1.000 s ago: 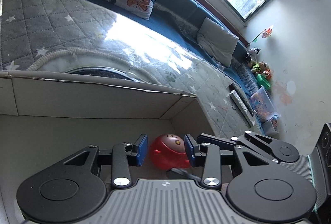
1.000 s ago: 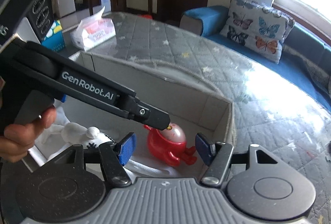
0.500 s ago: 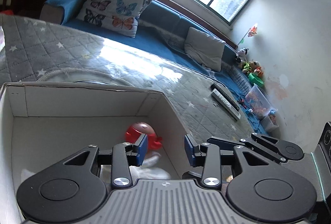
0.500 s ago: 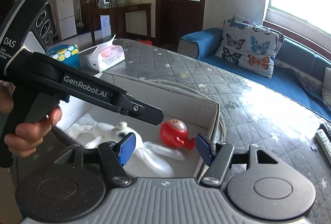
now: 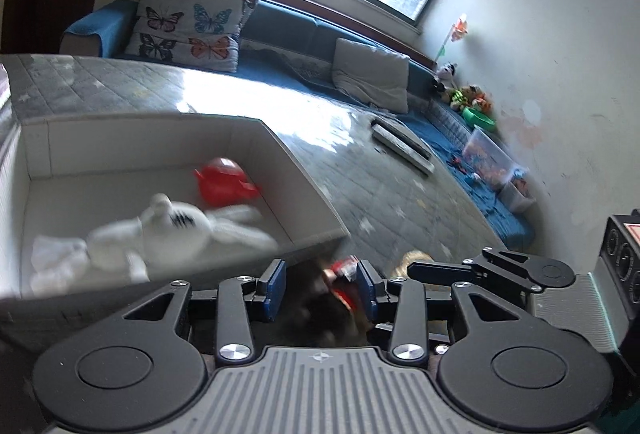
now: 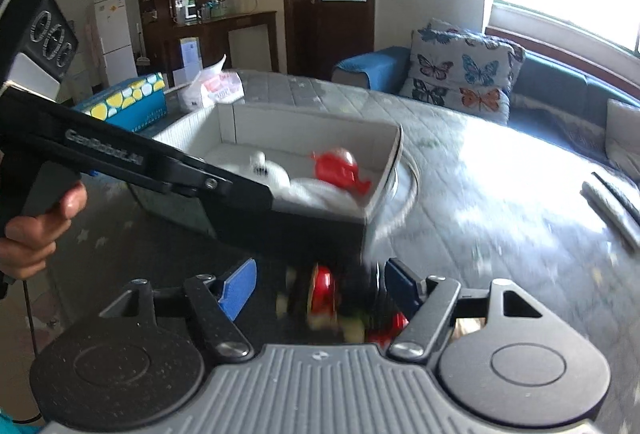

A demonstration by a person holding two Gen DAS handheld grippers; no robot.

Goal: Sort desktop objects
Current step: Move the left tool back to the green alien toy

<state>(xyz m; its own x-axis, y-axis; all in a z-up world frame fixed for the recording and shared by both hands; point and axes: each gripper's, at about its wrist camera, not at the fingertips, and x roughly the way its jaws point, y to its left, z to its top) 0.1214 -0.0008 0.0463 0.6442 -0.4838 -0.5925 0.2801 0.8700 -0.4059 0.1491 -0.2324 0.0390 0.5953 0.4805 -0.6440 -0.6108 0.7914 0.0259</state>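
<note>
A grey quilted table (image 6: 460, 169) by a blue sofa (image 5: 288, 33). Beyond both grippers, a white box (image 6: 384, 169) holds a red toy (image 6: 336, 165) and white plush (image 5: 172, 230). The left gripper (image 5: 320, 286) gapes empty; the right gripper (image 6: 320, 286) is opening, empty, over blurred red bits (image 6: 322, 290)

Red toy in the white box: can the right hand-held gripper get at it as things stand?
Probably yes. The red toy lies uncovered in the open-topped white box; the right hand-held gripper, jaws opening and empty, must only clear the box's near wall.
</note>
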